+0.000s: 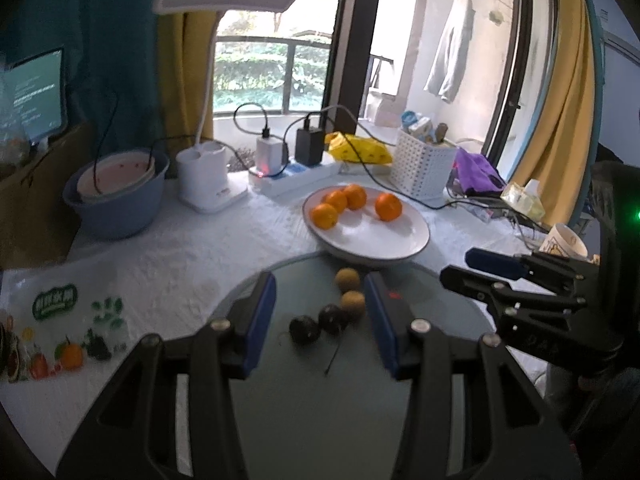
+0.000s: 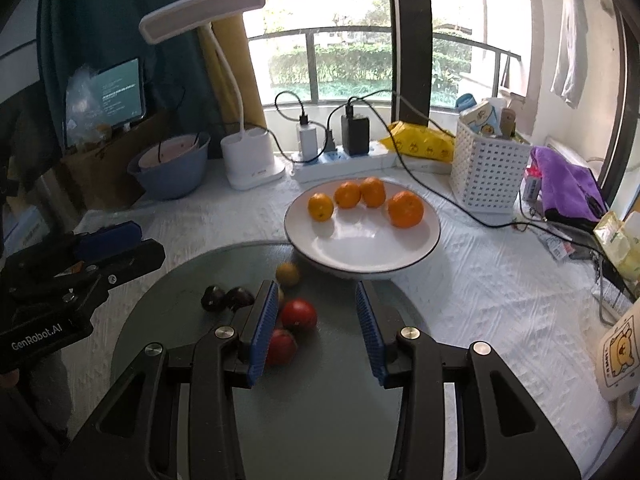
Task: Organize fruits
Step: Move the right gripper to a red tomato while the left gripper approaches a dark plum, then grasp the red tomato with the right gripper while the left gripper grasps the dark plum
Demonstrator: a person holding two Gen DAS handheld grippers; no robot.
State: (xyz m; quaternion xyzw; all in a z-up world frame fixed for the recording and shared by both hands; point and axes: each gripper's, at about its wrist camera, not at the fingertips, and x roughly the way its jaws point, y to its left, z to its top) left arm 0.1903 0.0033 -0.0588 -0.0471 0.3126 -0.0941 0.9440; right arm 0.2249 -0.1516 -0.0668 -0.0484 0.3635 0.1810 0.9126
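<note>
A white plate [image 1: 384, 236] holds several oranges [image 1: 388, 207]; it also shows in the right wrist view [image 2: 360, 252] with the oranges [image 2: 405, 209]. In front lies a grey round tray [image 1: 296, 404], seen too in the right wrist view [image 2: 320, 400]. On it lie two dark plums [image 1: 305, 329], two brown longans [image 1: 347, 279] and two red fruits [image 2: 299, 313]. My left gripper [image 1: 320, 316] is open above the plums and longans. My right gripper [image 2: 318, 328] is open, the red fruits just inside its left finger.
A white desk lamp [image 1: 208, 184], blue basin [image 1: 116, 200], power strip with chargers [image 1: 296, 172], white lattice basket [image 1: 424, 164] and purple cloth [image 1: 476, 172] line the back. A printed plastic bag [image 1: 60, 332] lies left. Cables [image 2: 460, 204] cross the white cloth at right.
</note>
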